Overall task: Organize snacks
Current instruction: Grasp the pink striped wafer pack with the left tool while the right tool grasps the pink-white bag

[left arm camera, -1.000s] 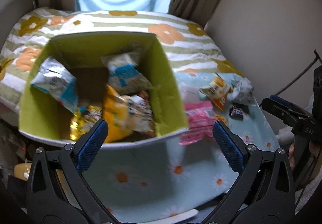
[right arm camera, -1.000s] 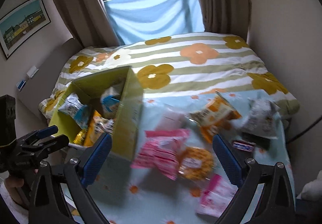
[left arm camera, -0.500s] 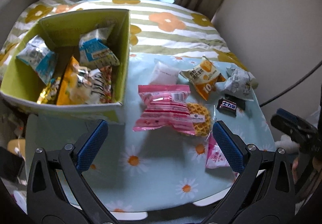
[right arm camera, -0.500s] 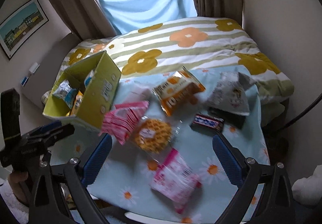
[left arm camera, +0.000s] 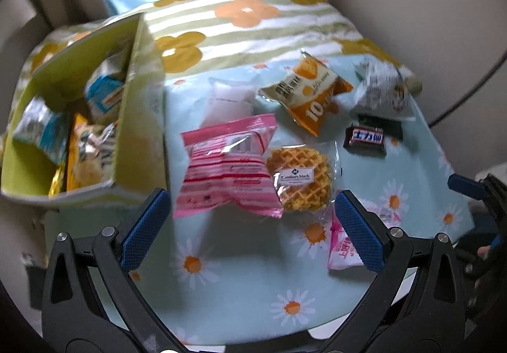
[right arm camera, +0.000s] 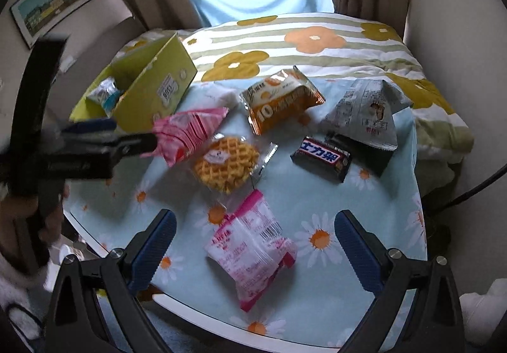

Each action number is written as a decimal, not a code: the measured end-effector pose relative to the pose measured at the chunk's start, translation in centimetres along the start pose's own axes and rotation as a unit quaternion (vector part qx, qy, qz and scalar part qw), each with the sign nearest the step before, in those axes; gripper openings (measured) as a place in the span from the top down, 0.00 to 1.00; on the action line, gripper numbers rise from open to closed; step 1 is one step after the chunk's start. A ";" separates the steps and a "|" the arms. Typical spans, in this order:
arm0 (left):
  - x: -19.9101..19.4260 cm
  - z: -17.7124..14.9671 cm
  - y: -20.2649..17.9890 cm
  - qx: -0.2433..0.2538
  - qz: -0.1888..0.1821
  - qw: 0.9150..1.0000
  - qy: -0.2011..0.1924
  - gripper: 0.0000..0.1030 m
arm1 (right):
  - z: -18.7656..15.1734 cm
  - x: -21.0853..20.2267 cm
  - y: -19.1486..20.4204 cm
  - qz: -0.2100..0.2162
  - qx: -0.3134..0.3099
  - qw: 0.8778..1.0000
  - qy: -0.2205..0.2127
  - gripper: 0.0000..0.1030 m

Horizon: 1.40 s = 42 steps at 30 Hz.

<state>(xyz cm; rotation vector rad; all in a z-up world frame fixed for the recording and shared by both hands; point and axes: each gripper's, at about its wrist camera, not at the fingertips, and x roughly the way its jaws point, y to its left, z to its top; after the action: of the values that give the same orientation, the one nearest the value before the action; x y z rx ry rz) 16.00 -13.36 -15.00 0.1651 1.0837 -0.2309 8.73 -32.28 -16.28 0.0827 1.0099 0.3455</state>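
Note:
A lime-green box [left arm camera: 136, 131] [right arm camera: 152, 93] with several snack bags inside stands at the table's left. Loose on the daisy cloth lie a pink striped packet [left arm camera: 225, 169] [right arm camera: 187, 131], a wrapped waffle [left arm camera: 299, 175] [right arm camera: 226, 163], an orange bag [left arm camera: 312, 99] [right arm camera: 279, 99], a chocolate bar [left arm camera: 366, 139] [right arm camera: 321, 158], a grey-white bag [left arm camera: 380, 93] [right arm camera: 364, 112], a white pouch [left arm camera: 226, 101] and a small pink-white packet [left arm camera: 342, 245] [right arm camera: 250, 248]. My left gripper [left arm camera: 252, 226] hangs open above the pink striped packet and waffle. My right gripper [right arm camera: 255, 245] is open over the small pink-white packet.
The small table [right arm camera: 317, 343] with the daisy cloth stands against a bed with a flowered striped quilt [right arm camera: 285, 45]. Curtains and a window are behind. A wall is close on the right, with a dark cable [right arm camera: 475, 188] beside the table.
Both views have swung right and closer to the loose snacks. The left gripper left the box and now sits over the pink packet; the right gripper came down toward the small pink-white packet.

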 end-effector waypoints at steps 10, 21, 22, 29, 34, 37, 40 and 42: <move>5.4 2.6 -1.0 0.067 0.032 0.994 0.085 0.02 | -2.1 2.9 0.1 0.006 -0.042 0.998 0.043 0.03; 9.7 4.3 -0.7 0.099 0.059 0.981 0.156 0.12 | -3.6 4.9 -0.3 0.011 -0.047 0.996 0.070 0.03; 9.9 4.4 -0.6 0.100 0.061 0.980 0.160 0.12 | -3.6 5.0 -0.3 0.013 -0.048 0.996 0.072 0.03; 10.8 4.4 0.3 0.101 0.075 0.977 0.170 0.27 | -3.9 6.1 0.3 0.016 -0.073 0.993 0.091 0.03; 11.1 4.2 -0.1 0.114 0.072 0.976 0.169 0.38 | -4.1 7.1 0.3 0.011 -0.089 0.991 0.102 0.03; 11.1 4.0 -0.2 0.111 0.063 0.977 0.172 0.40 | -4.1 7.6 0.5 0.011 -0.096 0.990 0.103 0.03; 10.8 3.9 0.1 0.102 0.051 0.979 0.171 0.40 | -4.0 8.3 0.7 0.008 -0.106 0.988 0.112 0.03; 10.4 3.9 0.4 0.096 0.045 0.980 0.168 0.41 | -4.1 8.6 0.9 0.000 -0.121 0.986 0.114 0.03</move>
<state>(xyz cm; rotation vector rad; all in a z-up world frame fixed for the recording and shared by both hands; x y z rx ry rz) 24.07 -15.01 -22.49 0.4374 1.3855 -0.2313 9.20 -29.06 -25.30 -0.1792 1.1866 0.4830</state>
